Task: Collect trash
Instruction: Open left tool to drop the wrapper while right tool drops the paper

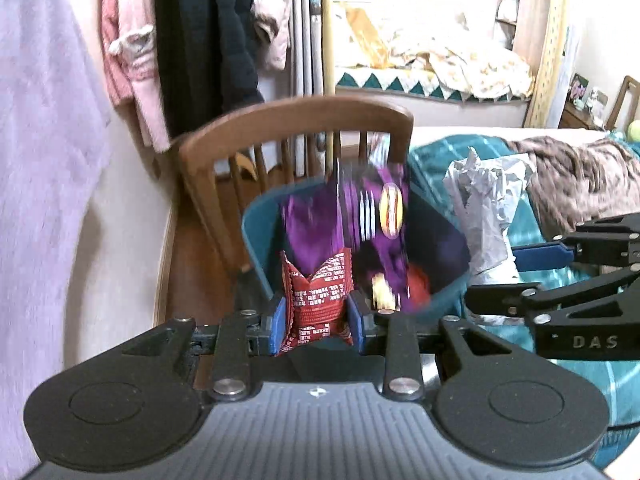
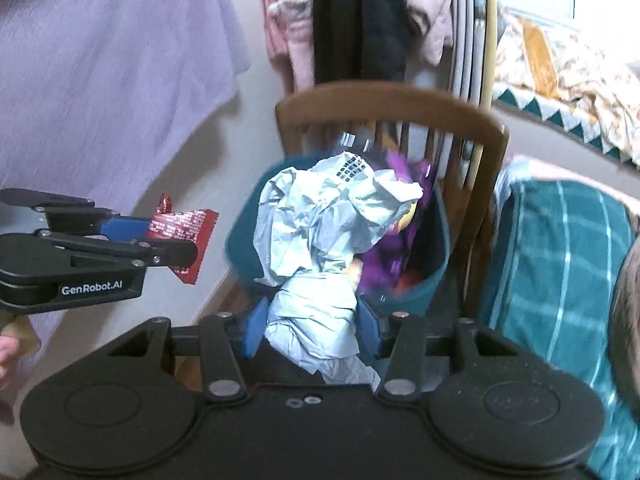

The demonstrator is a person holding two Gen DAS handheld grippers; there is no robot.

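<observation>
A wooden spindle-back chair [image 1: 296, 120] stands ahead of both grippers, a teal plastic bin [image 2: 424, 288] before it holding a glossy purple bag [image 1: 320, 216]. The right gripper [image 2: 310, 320], marked "DAS", clamps crumpled grey paper [image 2: 320, 232]. The left gripper [image 1: 318, 320], marked "GenRobot.AI", clamps a red foil wrapper [image 1: 320, 300] with tiny unreadable white print.

Black grippers [image 1: 318, 316] – blue pads [image 2: 256, 330] – silver rivets, white lettering.

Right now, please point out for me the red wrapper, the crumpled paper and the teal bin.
red wrapper [image 1: 320, 304]: left wrist view, on its printed middle between the pads.
crumpled paper [image 2: 320, 232]: right wrist view, on its creased middle.
teal bin [image 1: 260, 240]: left wrist view, on its left wall.
</observation>
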